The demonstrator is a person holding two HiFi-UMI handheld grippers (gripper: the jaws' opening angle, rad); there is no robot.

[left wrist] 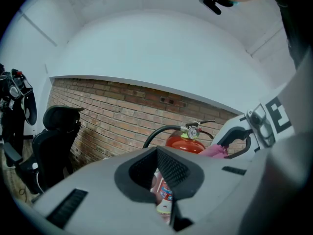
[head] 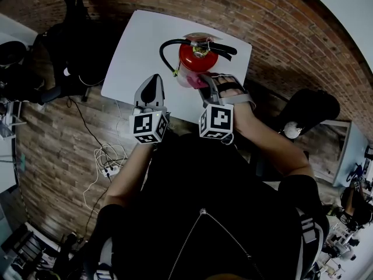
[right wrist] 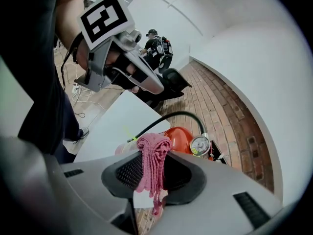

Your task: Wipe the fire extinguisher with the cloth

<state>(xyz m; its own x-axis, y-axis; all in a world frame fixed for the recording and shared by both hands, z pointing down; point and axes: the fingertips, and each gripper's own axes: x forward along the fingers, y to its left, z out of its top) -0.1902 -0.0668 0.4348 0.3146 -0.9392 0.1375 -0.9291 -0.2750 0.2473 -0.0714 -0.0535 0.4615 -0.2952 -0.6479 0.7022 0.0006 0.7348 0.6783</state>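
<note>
Between the right gripper (right wrist: 152, 174) jaws, the cloth (right wrist: 151, 153) is pinched beside the fire extinguisher (right wrist: 183, 137); left gripper (left wrist: 164, 180) closed, empty. Wiping step, I judge: next press and rub.

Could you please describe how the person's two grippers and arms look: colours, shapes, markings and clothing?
The left gripper and the right gripper have smooth light grey plastic bodies that narrow toward the jaws, with black ribbed pads. Each carries a white cube with black square markers. The person wears a black short-sleeved top with a zip.
</note>
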